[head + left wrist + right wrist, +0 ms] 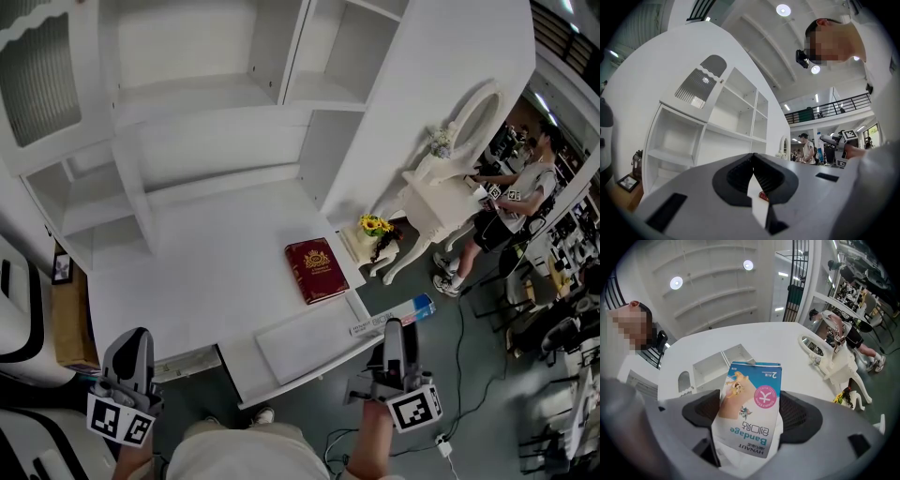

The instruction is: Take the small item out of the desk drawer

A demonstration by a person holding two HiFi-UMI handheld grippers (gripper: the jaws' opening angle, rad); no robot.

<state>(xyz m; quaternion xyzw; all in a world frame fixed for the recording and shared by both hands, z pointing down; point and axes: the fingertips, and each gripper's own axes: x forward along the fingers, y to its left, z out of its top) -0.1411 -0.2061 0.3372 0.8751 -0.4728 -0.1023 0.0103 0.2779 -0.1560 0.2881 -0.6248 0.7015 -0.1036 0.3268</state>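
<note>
Because the right gripper pinches only 1 end of the bandage box, left gripper closed, any jolt may shake it loose.

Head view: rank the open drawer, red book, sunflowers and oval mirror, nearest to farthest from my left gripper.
From the left gripper:
1. Drawer, open, just to its right.
2. Book, on the desk beyond the drawer.
3. Sunflowers, past the desk's right end.
4. Mirror, far right, on the vanity.
</note>
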